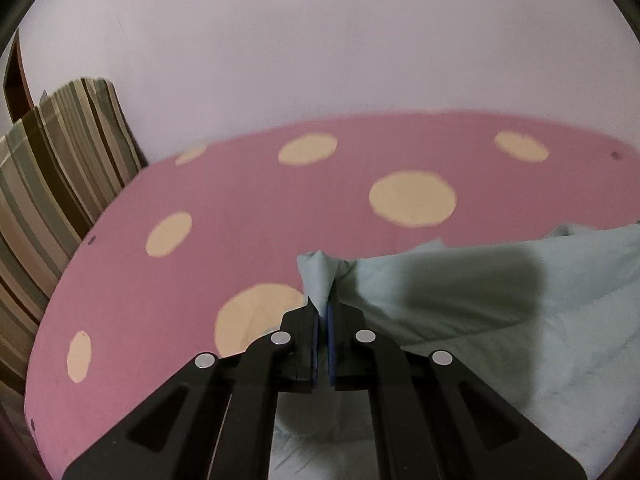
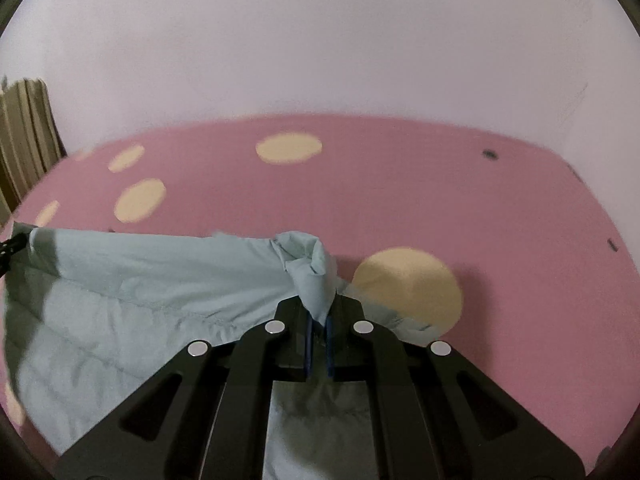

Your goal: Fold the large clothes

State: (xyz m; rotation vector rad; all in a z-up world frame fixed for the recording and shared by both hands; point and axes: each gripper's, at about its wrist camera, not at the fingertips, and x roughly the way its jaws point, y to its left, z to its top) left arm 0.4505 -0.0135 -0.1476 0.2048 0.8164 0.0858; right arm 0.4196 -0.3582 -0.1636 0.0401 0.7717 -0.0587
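Observation:
A pale blue padded garment [image 1: 520, 320] lies on a pink mat with cream dots [image 1: 240, 208]. My left gripper [image 1: 323, 314] is shut on a bunched corner of the garment, which sticks up between its blue pads. In the right wrist view the same garment [image 2: 140, 288] stretches away to the left. The right gripper [image 2: 319, 316] is shut on another bunched corner of it, above the pink mat [image 2: 440, 192]. A taut edge of fabric runs between the two held corners. A dark shadow falls across the cloth in the left wrist view.
A striped cushion or bedding [image 1: 52, 168] stands at the left end of the mat, against a plain pale wall [image 1: 320, 40]. The same striped thing [image 2: 24, 128] shows at the left in the right wrist view. Bare mat stretches ahead of both grippers.

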